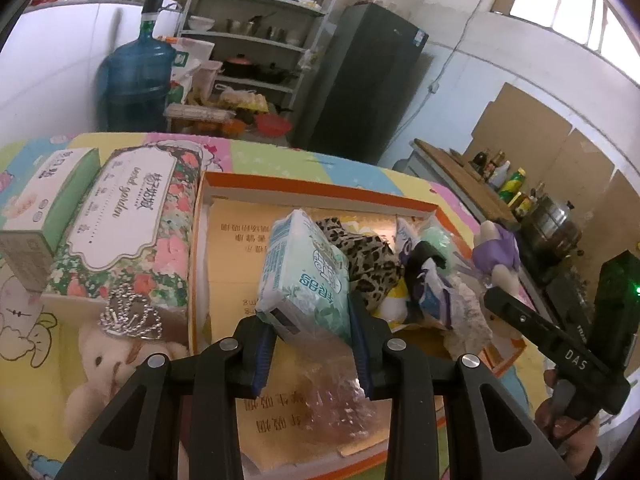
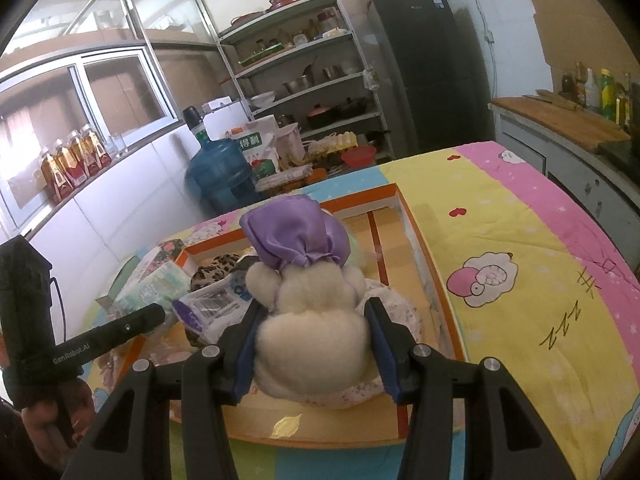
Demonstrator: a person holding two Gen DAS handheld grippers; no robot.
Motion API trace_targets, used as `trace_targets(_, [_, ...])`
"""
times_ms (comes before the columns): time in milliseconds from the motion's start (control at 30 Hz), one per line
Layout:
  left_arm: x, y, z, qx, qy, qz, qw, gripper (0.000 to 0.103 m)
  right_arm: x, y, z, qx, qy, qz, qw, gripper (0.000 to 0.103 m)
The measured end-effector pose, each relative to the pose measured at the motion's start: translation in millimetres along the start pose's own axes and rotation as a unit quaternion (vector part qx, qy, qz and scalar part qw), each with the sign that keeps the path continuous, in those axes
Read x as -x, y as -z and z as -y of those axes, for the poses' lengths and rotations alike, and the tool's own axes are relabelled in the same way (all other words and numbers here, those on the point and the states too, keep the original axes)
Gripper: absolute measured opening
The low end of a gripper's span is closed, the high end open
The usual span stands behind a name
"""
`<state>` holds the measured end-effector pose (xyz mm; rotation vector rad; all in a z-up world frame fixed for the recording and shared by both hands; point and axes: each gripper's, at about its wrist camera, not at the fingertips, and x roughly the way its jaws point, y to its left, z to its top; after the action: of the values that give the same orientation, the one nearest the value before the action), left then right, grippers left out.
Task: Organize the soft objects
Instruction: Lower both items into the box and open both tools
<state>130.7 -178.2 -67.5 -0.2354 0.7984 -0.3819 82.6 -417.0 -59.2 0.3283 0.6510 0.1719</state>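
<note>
My left gripper [image 1: 314, 330] is shut on a green-and-white tissue pack [image 1: 304, 276], held over the orange-rimmed shallow box [image 1: 320, 186]. Inside the box lie a leopard-print cloth [image 1: 366, 258], a blue-white packet [image 1: 434, 292] and a clear plastic bag [image 1: 340, 396]. My right gripper [image 2: 312, 344] is shut on a cream plush toy [image 2: 312, 320] with a purple satin cap [image 2: 294, 236], held above the same box [image 2: 424, 240]. The other gripper shows at each view's edge, as the right gripper [image 1: 560, 344] and the left gripper [image 2: 100, 340].
A floral tissue box [image 1: 128, 240] and a green-white box [image 1: 44, 196] stand left of the orange box, with a cream plush bear [image 1: 120, 364] and bead chain in front. The table wears a cartoon-print cloth [image 2: 520, 280]. Behind stand a water jug [image 1: 134, 80], shelves and a fridge [image 1: 368, 80].
</note>
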Motion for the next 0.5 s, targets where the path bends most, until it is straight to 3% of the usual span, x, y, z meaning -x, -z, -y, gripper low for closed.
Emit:
trace_targets(400, [-22, 1, 9, -0.002, -0.014, -0.02, 0.9997, 0.035, -23, -2, 1, 0.01, 0.015, -0.03, 0.999, 0.051])
trace_targets(500, [-24, 1, 12, -0.003, -0.017, -0.021, 0.9996, 0.04, -25, -1, -1, 0.015, 0.02, -0.031, 0.999, 0.052])
